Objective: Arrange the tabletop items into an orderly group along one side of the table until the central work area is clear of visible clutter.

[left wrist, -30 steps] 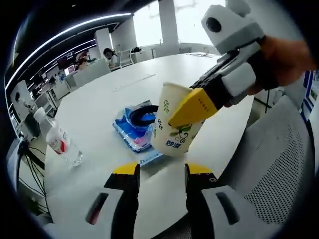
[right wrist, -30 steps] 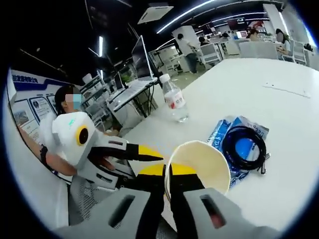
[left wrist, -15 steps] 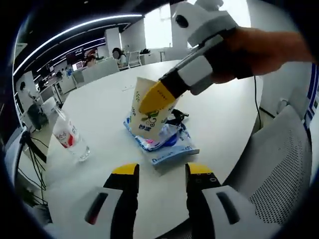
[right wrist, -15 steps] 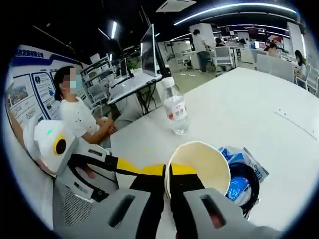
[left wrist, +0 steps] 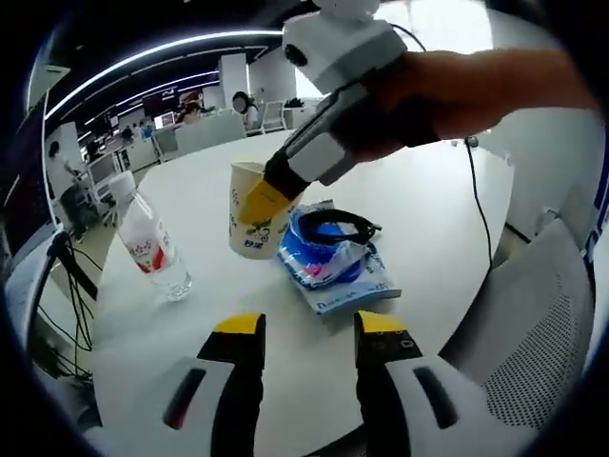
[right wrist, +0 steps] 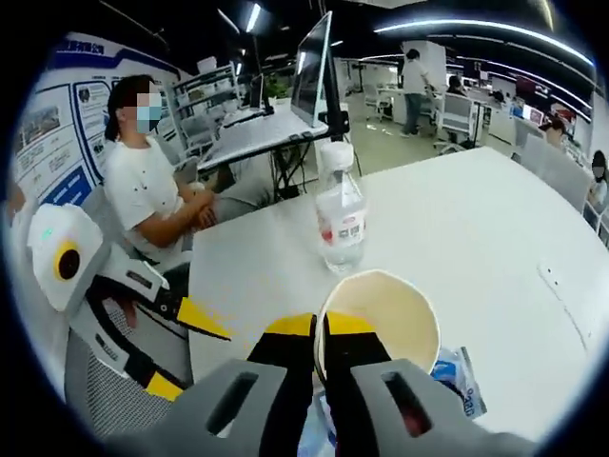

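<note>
On table (left wrist: 190, 333): right claw (right wrist: 319, 328) pinching green-printed cup (left wrist: 251, 211) rim.

Open office with ceiling strip lights (left wrist: 143, 57), rows of desks (right wrist: 257, 138), a mesh chair (left wrist: 533, 324)

The left gripper (left wrist: 297, 335) had two pale grey bodies, each with a dark oval slot, ending in black fingers (left wrist: 237, 362) capped with yellow pads. From the right gripper view it showed a white rounded housing with a yellow ring, black linkage arms and pointed yellow tips. The right gripper (right wrist: 319, 333) was built alike: grey moulded shells with recessed slots, black fingers (right wrist: 285, 354), yellow pads. In the left gripper view its white and grey casing was wrapped by the person's hand (left wrist: 447, 95).
</note>
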